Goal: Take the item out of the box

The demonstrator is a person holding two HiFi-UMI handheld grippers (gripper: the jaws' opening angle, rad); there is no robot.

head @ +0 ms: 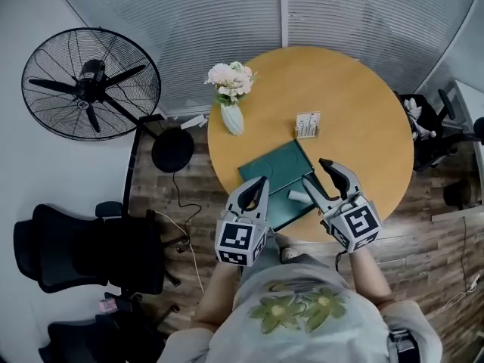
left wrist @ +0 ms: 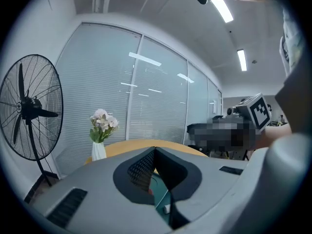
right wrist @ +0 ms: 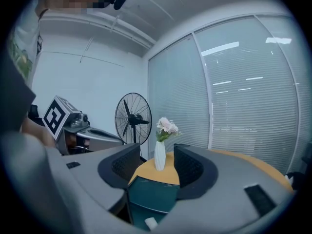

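Note:
A dark green box (head: pixel 276 174) lies open near the front edge of the round wooden table (head: pixel 355 104). A small white item (head: pixel 296 196) rests in its near half. My right gripper (head: pixel 314 170) hovers over the box's right side with its jaws wide apart and nothing between them. In the right gripper view the box (right wrist: pixel 153 194) and the white item (right wrist: pixel 150 223) sit below the open jaws. My left gripper (head: pixel 262 181) is over the box's left edge, its fingertips together and holding nothing. In the left gripper view a sliver of the box (left wrist: pixel 161 199) shows below the joined tips.
A white vase of pale flowers (head: pixel 232 116) stands at the table's left rim, and a small printed card (head: pixel 308 125) stands behind the box. A black floor fan (head: pixel 91 84) and black chairs (head: pixel 83 248) are on the left, with more chairs at the right.

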